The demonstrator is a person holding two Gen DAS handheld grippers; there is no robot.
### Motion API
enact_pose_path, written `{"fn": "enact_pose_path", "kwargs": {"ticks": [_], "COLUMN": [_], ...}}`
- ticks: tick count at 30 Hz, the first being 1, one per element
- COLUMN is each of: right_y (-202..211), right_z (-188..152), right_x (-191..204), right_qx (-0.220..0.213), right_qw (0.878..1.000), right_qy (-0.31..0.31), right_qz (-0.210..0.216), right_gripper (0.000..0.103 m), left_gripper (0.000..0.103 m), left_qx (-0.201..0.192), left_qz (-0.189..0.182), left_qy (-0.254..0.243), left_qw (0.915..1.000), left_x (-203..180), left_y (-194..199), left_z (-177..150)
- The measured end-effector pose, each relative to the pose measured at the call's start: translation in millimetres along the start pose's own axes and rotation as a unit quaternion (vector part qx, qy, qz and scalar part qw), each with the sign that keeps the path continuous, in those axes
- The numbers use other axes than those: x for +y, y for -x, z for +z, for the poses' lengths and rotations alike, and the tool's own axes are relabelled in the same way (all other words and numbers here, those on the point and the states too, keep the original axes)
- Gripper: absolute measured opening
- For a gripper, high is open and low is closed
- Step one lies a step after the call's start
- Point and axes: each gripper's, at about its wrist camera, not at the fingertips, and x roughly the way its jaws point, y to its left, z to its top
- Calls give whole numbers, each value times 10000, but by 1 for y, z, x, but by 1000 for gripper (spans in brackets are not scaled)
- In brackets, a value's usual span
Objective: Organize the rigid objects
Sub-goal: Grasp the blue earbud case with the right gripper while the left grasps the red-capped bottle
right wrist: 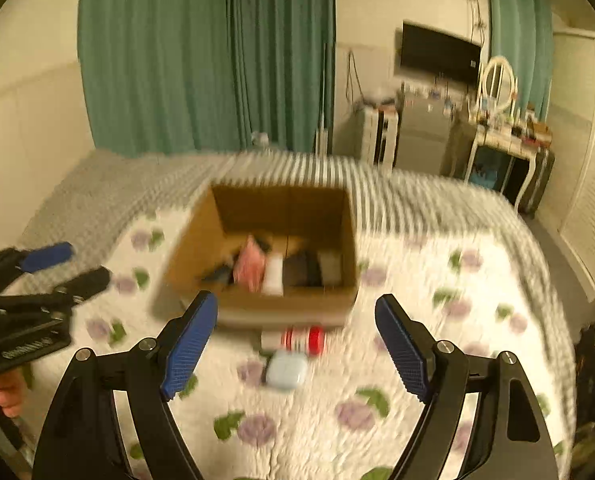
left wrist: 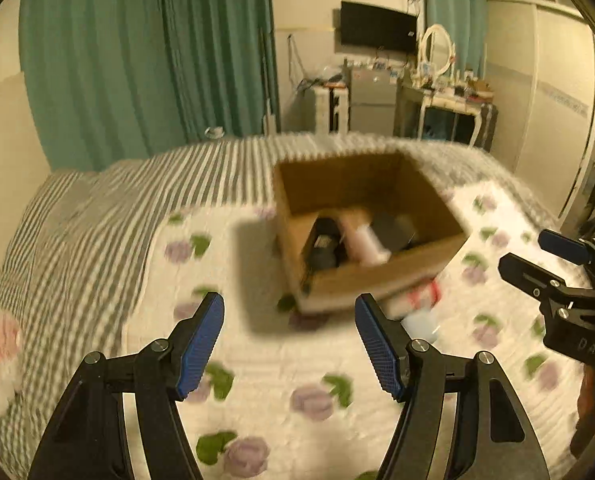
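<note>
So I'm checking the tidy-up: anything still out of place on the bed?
Yes. A red-and-white container and a pale blue case lie on the quilt just outside the cardboard box, while other items are already inside it.

My left black two-finger gripper with blue ribbed pads point(left wrist: 289, 344) points forward and downward, jaws spread wide with nothing between them. My right black gripper with the same blue pads point(right wrist: 296, 342), at my three o'clock, is equally wide apart and empty. My fingers point(right wrist: 7, 394) wrap the left handle.
</note>
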Motion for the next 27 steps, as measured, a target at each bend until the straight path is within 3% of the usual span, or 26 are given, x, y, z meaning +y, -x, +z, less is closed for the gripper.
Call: {"fn": "enact_pose_path", "kwargs": {"ticks": [6, 14, 16, 17, 18, 22, 27], "right_y": [-76, -136, -148, -156, -157, -139, -109], "right_z": [-53, -67, -68, -70, -71, -66, -50], "right_x": [-4, -9, -9, -7, -6, -19, -72], "right_qx": [864, 1435, 1571, 1724, 1763, 1545, 1164], "right_qw": [9961, 9890, 9868, 9843, 9839, 9873, 9927], "right_qy": [-150, -175, -180, -113, -48, -113, -308], "right_qz": [77, 298, 364, 370, 283, 357, -75], "right_gripper": [81, 81, 78, 67, 52, 51, 51], "left_gripper": [71, 71, 71, 71, 71, 71, 71], "left_qx": [417, 820, 878, 899, 905, 939, 919], "left_qz": [186, 42, 84, 93, 95, 80, -265], "left_qy": [-167, 28, 16, 8, 2, -45, 83], "left_qw": [9988, 9966, 9961, 9959, 9959, 9955, 9954], "left_x": [-3, -6, -9, -11, -13, -28, -68], "left_y": [-52, -91, -94, -94, -94, -91, -93], "left_z": [-44, -60, -60, -59, -58, -53, -41]}}
